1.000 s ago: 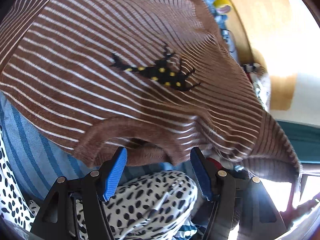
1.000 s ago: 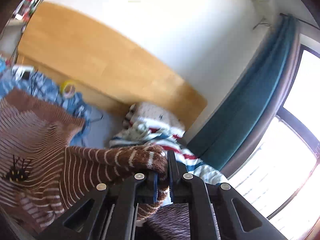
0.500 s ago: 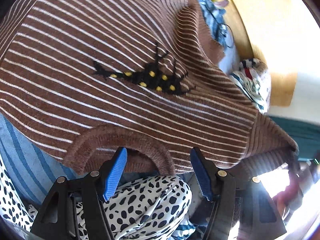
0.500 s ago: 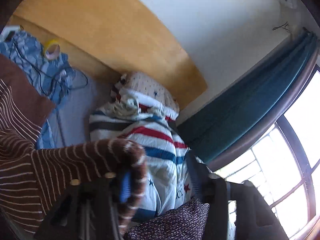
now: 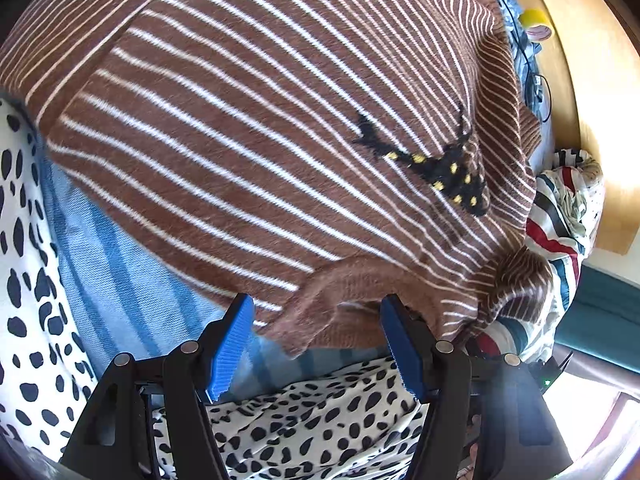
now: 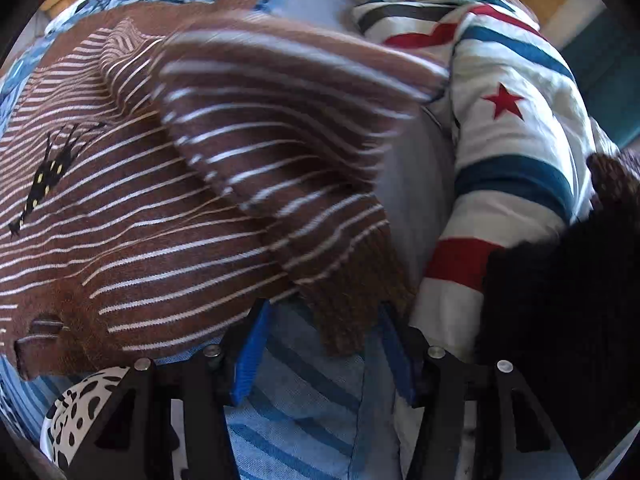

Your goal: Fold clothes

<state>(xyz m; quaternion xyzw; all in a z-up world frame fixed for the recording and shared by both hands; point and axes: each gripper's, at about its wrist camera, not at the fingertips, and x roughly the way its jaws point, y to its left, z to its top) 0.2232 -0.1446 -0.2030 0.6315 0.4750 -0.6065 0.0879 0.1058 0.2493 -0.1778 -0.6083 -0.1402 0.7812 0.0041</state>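
1. Hovering left gripper (image 5: 316,344) over the brown striped sweater (image 5: 280,128), fingers apart, neckband edge between them, pads not pressing.
2. Right gripper (image 6: 320,344) fingers closing, sleeve cuff (image 6: 348,312) hanging between them, not pinched.
3. Sweater lies spread on blue striped bed sheet (image 6: 304,412), beside the star-print duvet (image 6: 516,152).

The right tool (image 6: 320,344) has let go of the sweater's sleeve (image 6: 288,152) and dropped toward the bed, jaws now closing again. The sleeve lies folded across the sweater (image 5: 260,140).
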